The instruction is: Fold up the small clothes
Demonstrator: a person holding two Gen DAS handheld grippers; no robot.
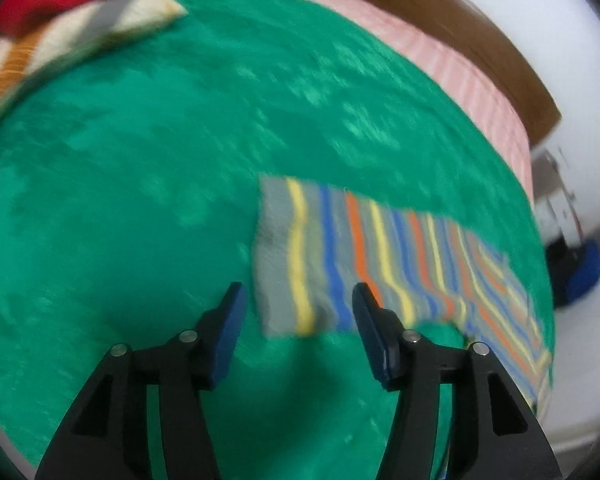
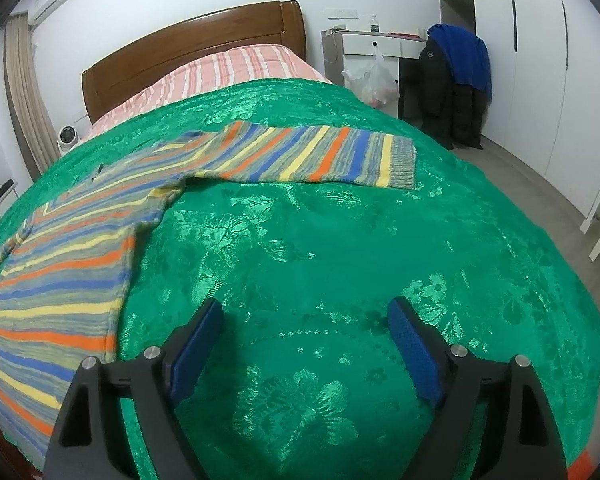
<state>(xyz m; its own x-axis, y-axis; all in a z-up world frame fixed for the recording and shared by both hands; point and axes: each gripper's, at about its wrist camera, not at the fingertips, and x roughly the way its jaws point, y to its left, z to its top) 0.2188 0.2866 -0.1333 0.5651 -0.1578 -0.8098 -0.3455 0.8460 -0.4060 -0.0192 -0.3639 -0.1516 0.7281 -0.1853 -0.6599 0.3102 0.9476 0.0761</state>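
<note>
A striped sweater (image 2: 72, 264) lies flat on the green bedspread (image 2: 340, 240), its body toward the left edge and one sleeve (image 2: 312, 156) stretched out across the cover, while the left gripper (image 1: 298, 300) stands open over the sleeve's grey cuff (image 1: 274, 256) and the right gripper (image 2: 306, 316) stands wide open over bare cover, holding nothing.

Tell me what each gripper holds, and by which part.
Nothing is held. The left gripper is open over the sweater cuff; the right gripper is open over bare bedspread.
</note>
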